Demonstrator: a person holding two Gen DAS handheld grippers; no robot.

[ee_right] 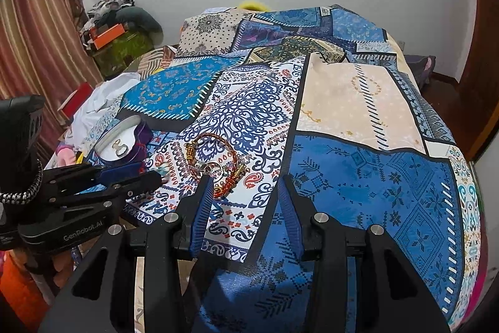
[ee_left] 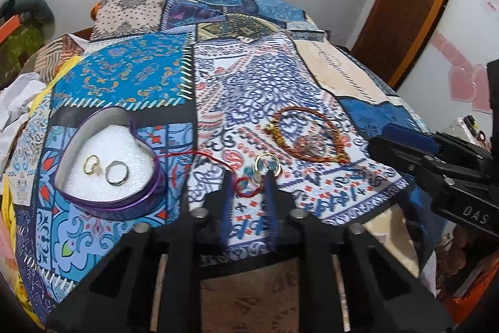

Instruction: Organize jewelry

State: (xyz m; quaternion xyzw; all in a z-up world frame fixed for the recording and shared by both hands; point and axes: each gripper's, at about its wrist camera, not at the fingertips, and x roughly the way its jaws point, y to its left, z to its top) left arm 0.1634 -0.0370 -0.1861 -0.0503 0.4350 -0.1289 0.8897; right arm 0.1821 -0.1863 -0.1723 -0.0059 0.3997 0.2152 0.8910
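Now the left hand-held gripper (ee_left: 249, 173) stands open around the gold ring (ee_left: 265, 165) on the bed (ee_left: 358, 77), the right hand-held gripper (ee_right: 246, 180) also open, and closing badly could snag the red thread (ee_left: 215, 159).

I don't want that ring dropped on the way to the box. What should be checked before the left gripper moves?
1. Gold ring at the left gripper fingertips: ok.
2. Grip firm: cannot tell.
3. Red thread clear of the fingers: not ok, it lies between them.
4. Heart-shaped box open, with bare foam: ok.
5. Right gripper open, away from the box: ok.
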